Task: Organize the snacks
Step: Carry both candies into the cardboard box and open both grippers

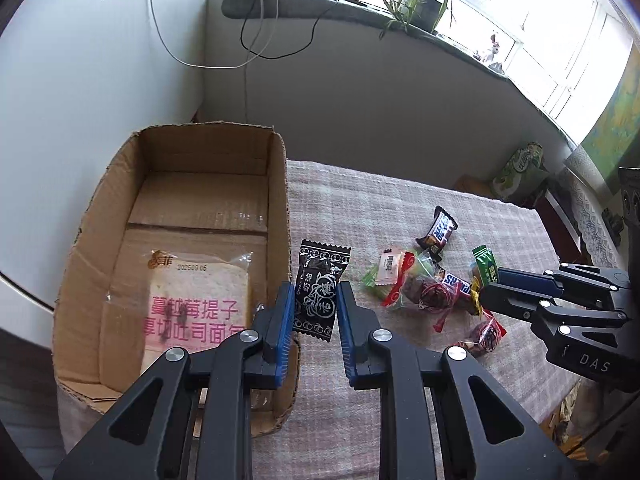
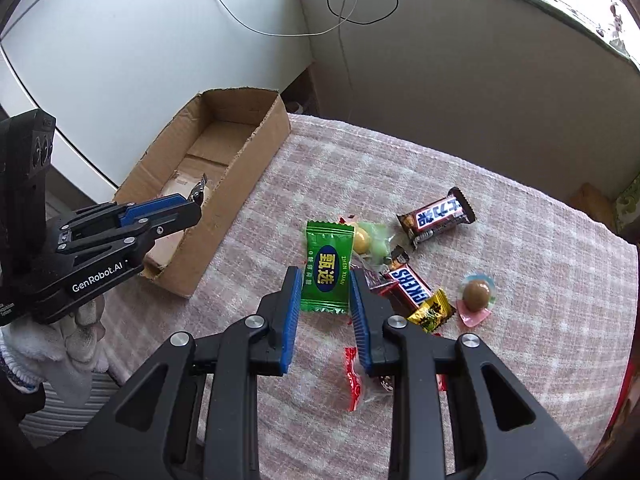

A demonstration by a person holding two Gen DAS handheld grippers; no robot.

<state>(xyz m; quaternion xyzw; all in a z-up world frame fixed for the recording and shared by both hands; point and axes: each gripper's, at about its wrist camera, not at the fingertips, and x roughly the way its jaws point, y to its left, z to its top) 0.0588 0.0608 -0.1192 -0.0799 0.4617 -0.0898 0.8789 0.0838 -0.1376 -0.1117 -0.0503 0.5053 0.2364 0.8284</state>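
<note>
While the black "Cream Plum Candy" packet (image 1: 318, 292) sits gripped in the left gripper (image 1: 312, 312) beside the cardboard box (image 1: 280, 208), the right gripper (image 2: 325, 300) clamps the green "ZHEN XUAN" candy (image 2: 327, 266). Snickers bars (image 2: 438, 216) lie near on the checked tablecloth (image 2: 520, 360); the box holds a bread packet (image 1: 192, 304) dated 202509 05.

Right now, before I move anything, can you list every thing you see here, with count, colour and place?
cardboard box: one, brown, table's left side
bread packet: one, clear with pink print, inside the box
black candy packet: one, between the left fingers
green candy packet: one, between the right fingers
Snickers bars: two, brown, on the cloth
yellow candy: one, beside the nearer bar
tablecloth: one, pink checked
potted plant: one, green, windowsill
left gripper: black and blue, by the box
right gripper: black and blue, over the pile
</note>
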